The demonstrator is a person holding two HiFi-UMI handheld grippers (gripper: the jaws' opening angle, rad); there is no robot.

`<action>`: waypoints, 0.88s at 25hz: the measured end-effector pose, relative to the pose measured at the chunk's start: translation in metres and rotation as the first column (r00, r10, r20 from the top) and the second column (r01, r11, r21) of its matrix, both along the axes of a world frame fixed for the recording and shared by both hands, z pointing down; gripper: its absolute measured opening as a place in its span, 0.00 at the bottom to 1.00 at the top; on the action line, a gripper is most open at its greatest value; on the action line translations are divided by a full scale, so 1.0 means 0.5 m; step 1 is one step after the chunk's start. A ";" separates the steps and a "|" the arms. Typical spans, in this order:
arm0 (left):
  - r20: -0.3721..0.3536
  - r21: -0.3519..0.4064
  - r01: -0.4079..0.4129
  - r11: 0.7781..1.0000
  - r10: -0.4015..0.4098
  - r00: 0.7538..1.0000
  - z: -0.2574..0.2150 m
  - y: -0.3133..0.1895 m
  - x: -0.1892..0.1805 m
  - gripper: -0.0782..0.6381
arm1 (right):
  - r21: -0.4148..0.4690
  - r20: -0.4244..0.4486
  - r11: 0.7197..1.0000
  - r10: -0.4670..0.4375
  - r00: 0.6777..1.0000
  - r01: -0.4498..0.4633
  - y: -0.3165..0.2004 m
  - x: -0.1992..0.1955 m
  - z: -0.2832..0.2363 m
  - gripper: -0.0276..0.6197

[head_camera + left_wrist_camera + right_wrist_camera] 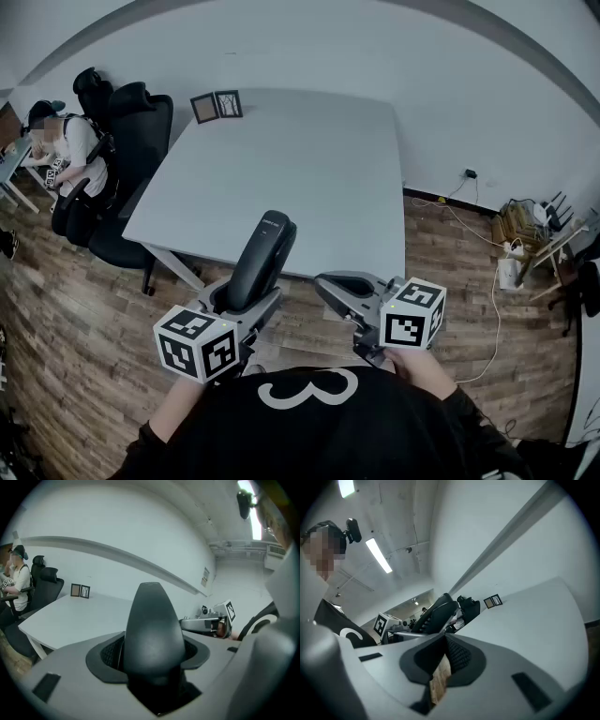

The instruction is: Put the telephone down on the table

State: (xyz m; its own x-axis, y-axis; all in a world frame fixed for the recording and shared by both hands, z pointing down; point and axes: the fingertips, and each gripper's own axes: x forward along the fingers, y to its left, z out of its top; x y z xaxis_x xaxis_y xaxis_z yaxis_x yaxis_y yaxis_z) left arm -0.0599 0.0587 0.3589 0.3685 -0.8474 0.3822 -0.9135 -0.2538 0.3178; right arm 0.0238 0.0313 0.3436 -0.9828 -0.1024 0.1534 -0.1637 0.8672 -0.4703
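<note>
The only writing I could read was a large white "3" (309, 389) on the black shirt at 6 o'clock in the head view. The marker cube (197, 342) on the left tool and the one (412, 314) on the right carried black-and-white square patterns but no letters. A small placard (205, 577) hung on the wall in the left gripper view, its print too small for me to read.

The left gripper (246, 298) was clamped on the telephone (262, 258), a black handset. Its lower end sat between the jaws and its upper end pointed toward 12 o'clock. The handset was in the air over the near edge of the grey table (300, 169), not resting on it. The left gripper view showed the pads pressed against both sides of the dark body (152, 630).

The right gripper (349, 286) hung just beside it at 3 o'clock. Its jaws were drawn together on nothing, with only a sliver of wooden floor (437, 686) showing between them.

Two small picture frames (217, 106) stood side by side at the table's 11 o'clock corner. I could not tell what was in them. Black office chairs (131, 122) stood at the table's 9 o'clock side. A seated person (70, 150) was beyond them, at another desk.
</note>
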 end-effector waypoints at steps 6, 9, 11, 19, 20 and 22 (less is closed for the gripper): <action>-0.005 0.005 -0.001 1.000 0.001 1.000 0.002 0.001 0.002 0.51 | -0.012 0.009 1.000 0.019 1.000 -0.019 -0.002 0.006 0.006 0.06; -0.007 0.012 0.002 1.000 -0.001 1.000 -0.002 0.003 0.019 0.51 | -0.011 0.013 1.000 0.029 0.999 -0.029 -0.005 0.023 -0.002 0.06; -0.007 0.018 0.006 1.000 -0.006 1.000 -0.004 0.004 0.039 0.51 | -0.009 0.018 1.000 0.030 0.999 -0.030 -0.007 0.044 -0.006 0.06; -0.001 0.028 0.017 0.999 -0.017 1.000 0.001 0.006 0.112 0.51 | -0.006 0.038 1.000 0.027 0.999 -0.027 -0.003 0.117 0.004 0.06; -0.002 0.025 0.016 1.000 -0.016 1.000 0.003 0.006 0.110 0.51 | -0.012 0.040 0.999 0.032 0.999 -0.031 -0.003 0.116 0.007 0.06; -0.006 0.018 0.016 1.000 -0.016 1.000 0.003 0.007 0.089 0.51 | -0.026 0.041 0.999 0.047 0.998 -0.046 -0.006 0.100 0.012 0.06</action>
State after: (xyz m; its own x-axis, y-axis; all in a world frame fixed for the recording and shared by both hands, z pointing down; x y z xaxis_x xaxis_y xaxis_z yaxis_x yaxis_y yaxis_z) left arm -0.0154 0.0621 0.3607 0.3569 -0.8600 0.3647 -0.9156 -0.2447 0.3191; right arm 0.0737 0.0283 0.3494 -0.9828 -0.1443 0.1154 -0.1830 0.8469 -0.4992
